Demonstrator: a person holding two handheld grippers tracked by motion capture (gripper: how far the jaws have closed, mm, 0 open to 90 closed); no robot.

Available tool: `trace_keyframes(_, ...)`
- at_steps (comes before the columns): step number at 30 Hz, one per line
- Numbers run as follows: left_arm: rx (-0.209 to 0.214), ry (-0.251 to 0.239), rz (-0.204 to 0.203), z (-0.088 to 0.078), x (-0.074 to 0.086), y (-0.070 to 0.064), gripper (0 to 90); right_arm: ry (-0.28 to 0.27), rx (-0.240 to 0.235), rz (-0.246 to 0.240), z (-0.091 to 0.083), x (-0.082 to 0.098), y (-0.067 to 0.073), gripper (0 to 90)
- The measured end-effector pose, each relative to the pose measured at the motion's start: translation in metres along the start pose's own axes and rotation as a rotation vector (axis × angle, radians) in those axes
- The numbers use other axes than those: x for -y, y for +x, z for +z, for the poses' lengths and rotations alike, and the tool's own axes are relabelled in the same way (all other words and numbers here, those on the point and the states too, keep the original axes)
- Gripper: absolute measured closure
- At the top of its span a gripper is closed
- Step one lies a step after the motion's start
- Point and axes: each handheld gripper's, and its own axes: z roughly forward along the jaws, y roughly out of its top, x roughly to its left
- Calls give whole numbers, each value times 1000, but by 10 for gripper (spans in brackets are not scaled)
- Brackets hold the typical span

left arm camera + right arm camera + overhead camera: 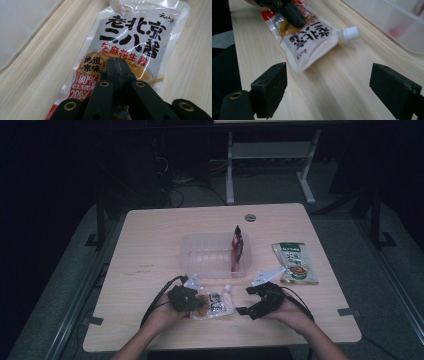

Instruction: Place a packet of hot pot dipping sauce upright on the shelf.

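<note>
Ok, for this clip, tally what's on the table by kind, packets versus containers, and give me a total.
Spouted sauce pouches: 1, white pouch under the left gripper
Flat snack packets: 2, green packet on the table, red packet standing in the tub
Clear plastic tubs: 1, tub
Total: 4

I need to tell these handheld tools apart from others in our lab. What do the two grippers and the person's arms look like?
Both are black two-jaw tools. The left gripper has flat ribbed jaws on black arms with brass-ringed holes; the right gripper has blocky matte jaws. In the high view each carries a pale grey three-cornered plate and trails a black cable. The forearms are bare, no sleeves.
</note>
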Motion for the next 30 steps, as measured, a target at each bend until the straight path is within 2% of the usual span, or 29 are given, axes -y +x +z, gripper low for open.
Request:
trace_keyframes(3, 0, 0, 0, 0, 0, 0, 899, 4, -11, -2, 9, -5, 3, 142)
trace_keyframes(7, 0, -1, -2, 0, 0, 0, 899, 10, -49, 17, 20, -12, 5, 141)
trace_keyframes(10, -3, -8, -5, 0, 0, -1, 899, 31, -55, 21, 29, -18, 5, 141)
trace_keyframes(13, -5, -10, -10, 0, 0, -2, 899, 55, -71, 50, 36, -21, 5, 142)
trace_keyframes(16, -5, -16, -10, 0, 1, -1, 899, 86, -73, 58, 40, -19, 5, 155)
trace_keyframes(24, -4, -14, -12, 0, 2, -1, 899, 111, -122, 61, 47, -16, 9, 285)
trace_keyframes(29, -3, -15, -11, 0, 2, -1, 899, 88, -160, 97, 54, -21, 4, 370)
trace_keyframes(30, -5, -16, -10, 0, 2, -1, 899, 87, -161, 91, 56, -22, 2, 394)
